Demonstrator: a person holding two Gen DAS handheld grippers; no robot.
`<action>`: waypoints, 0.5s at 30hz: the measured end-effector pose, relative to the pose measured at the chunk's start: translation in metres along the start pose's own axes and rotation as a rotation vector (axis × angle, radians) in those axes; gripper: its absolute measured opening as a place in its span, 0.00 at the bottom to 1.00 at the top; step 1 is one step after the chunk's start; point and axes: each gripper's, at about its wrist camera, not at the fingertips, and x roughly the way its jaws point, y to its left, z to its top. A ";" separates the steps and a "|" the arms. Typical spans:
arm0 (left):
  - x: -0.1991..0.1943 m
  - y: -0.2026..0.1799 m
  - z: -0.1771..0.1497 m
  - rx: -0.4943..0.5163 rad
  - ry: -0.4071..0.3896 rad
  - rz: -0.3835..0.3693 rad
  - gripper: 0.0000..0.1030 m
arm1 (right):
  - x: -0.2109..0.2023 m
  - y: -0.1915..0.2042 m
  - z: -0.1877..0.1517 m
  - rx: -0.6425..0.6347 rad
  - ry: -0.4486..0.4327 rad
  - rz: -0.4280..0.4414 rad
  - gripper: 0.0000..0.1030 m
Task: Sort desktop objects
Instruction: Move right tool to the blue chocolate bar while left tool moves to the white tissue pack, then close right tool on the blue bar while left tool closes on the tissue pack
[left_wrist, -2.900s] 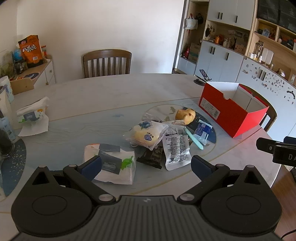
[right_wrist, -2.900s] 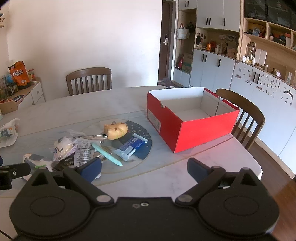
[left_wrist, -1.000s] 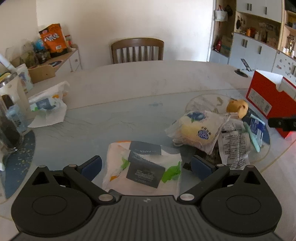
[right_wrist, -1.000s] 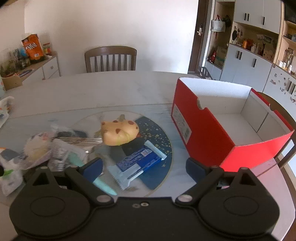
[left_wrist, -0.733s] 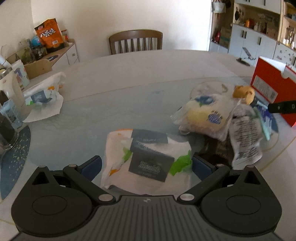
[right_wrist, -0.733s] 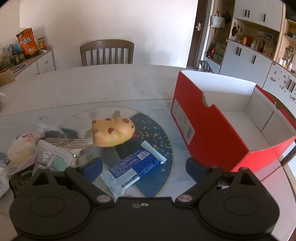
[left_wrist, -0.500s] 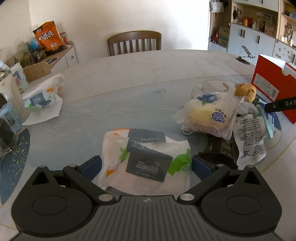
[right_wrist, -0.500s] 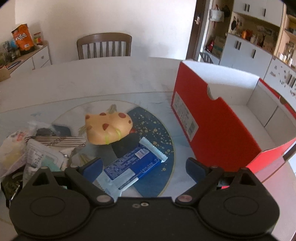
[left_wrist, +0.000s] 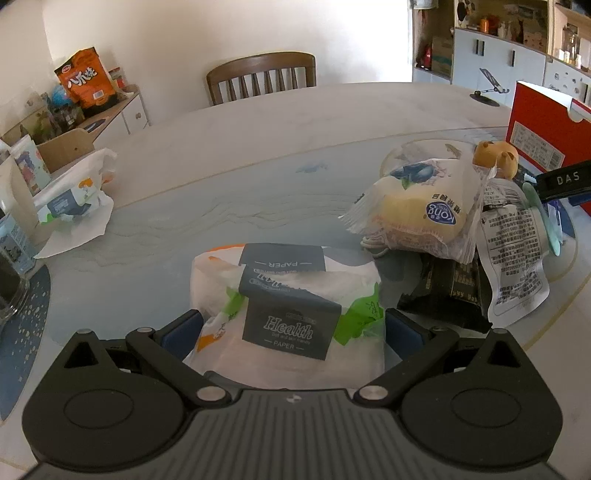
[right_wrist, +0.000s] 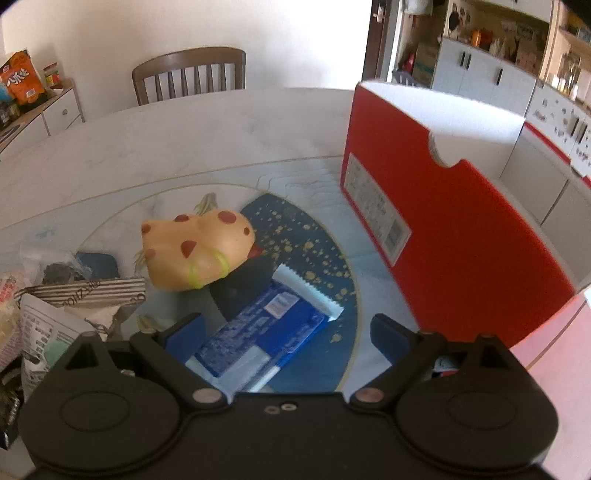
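Observation:
My left gripper (left_wrist: 293, 332) is open with its fingers on both sides of a white tissue pack (left_wrist: 288, 314) with a grey "Health" label; the pads sit at its edges. Right of it lie a wrapped bun (left_wrist: 421, 210), a black packet (left_wrist: 447, 291) and a white sachet (left_wrist: 513, 258). My right gripper (right_wrist: 288, 332) is open, low over a blue snack bar (right_wrist: 266, 332). A yellow spotted toy (right_wrist: 199, 251) lies just beyond it. The red box (right_wrist: 443, 218) stands open to the right.
A striped packet (right_wrist: 88, 291) and a sachet (right_wrist: 48, 336) lie left of the right gripper. A second tissue pack (left_wrist: 70, 203) lies at the table's left. A chair (left_wrist: 262, 77) stands at the far side. A cabinet with snack bags (left_wrist: 85, 85) is at the back left.
Both grippers have moved forward and down. The left one now straddles the tissue pack; the right one has closed in over the blue snack bar, nearer the red box.

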 end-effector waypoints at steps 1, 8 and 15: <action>0.000 0.000 0.000 0.000 -0.001 0.001 1.00 | 0.002 0.000 0.000 0.003 0.008 0.006 0.91; 0.000 0.000 0.001 -0.007 0.002 0.001 0.98 | 0.005 0.000 -0.003 0.014 0.027 0.027 0.78; -0.005 0.007 0.002 -0.046 -0.006 -0.010 0.87 | -0.001 0.000 -0.003 0.000 0.018 0.040 0.51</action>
